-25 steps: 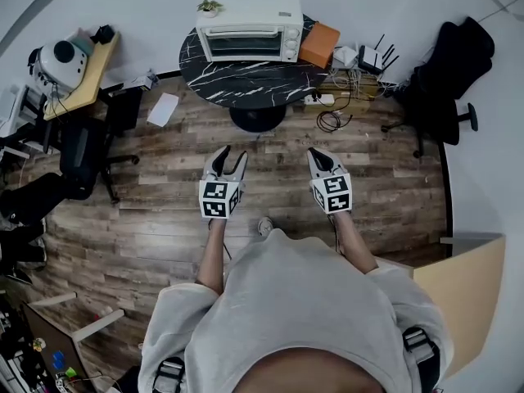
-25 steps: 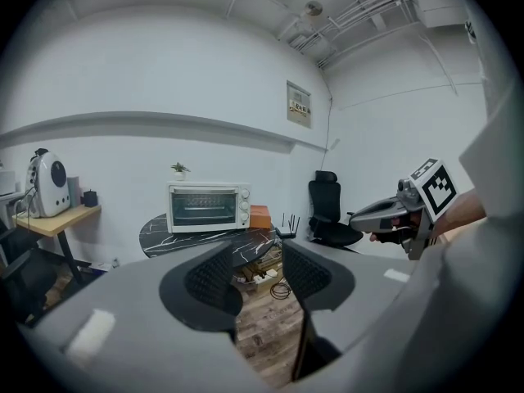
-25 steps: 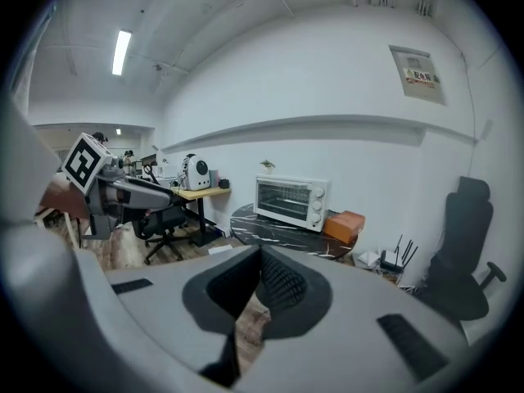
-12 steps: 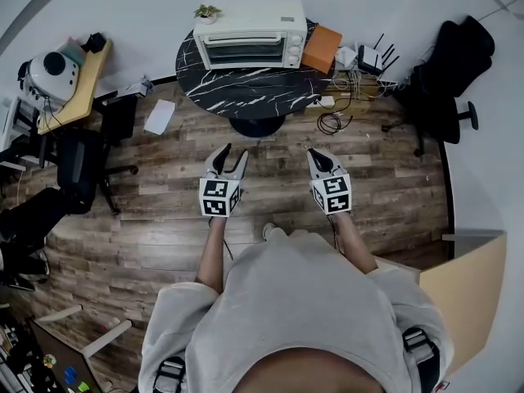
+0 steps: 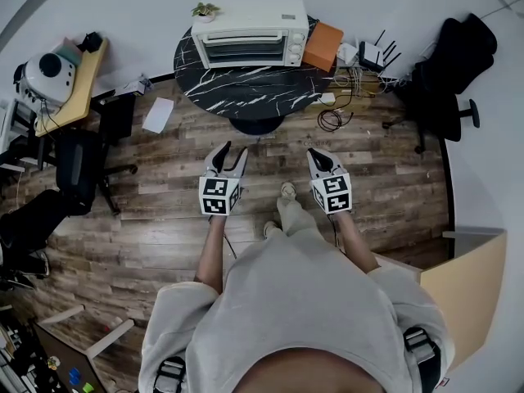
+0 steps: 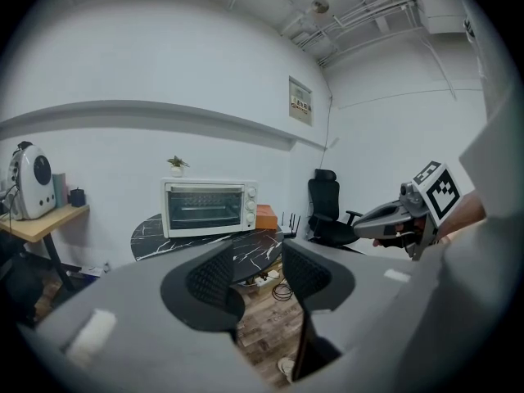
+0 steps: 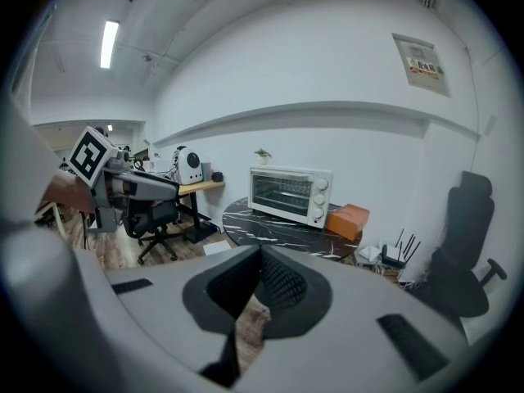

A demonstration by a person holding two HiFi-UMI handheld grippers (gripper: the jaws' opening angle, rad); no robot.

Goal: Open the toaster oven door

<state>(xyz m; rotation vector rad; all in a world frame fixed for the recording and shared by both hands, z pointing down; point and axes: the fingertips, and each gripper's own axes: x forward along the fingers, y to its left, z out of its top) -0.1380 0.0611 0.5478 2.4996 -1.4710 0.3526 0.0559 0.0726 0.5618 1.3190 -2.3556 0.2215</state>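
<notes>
- Wood floor [image 5: 164,211] now shows my shoe [image 5: 288,191] out ahead, between the two grippers; half a second ago it sat lower, close to my body.
- Both grippers keep the same places in the head view as before, while the table has crept slightly left.
- My left gripper [image 5: 230,155] has its jaws a narrow gap apart and grips nothing.
- My right gripper [image 5: 318,159] has its jaws pressed together at the tips, also on nothing.
- Well apart from both grippers, the toaster oven [image 5: 250,29] stands at the back of the round black marble table [image 5: 246,84], its glass door [image 5: 244,47] closed and facing me.
- An orange box [image 5: 321,46] sits just beside the oven's right side, and a small plant [image 5: 205,9] stands at its back left corner.
- Bare marble runs along the table's front edge, and open planks lie between it and me.
- Left of the table's foot lies a sheet of paper [image 5: 155,115]; to its right are cables [image 5: 332,119], with a black office chair [image 5: 446,72] farther right.
</notes>
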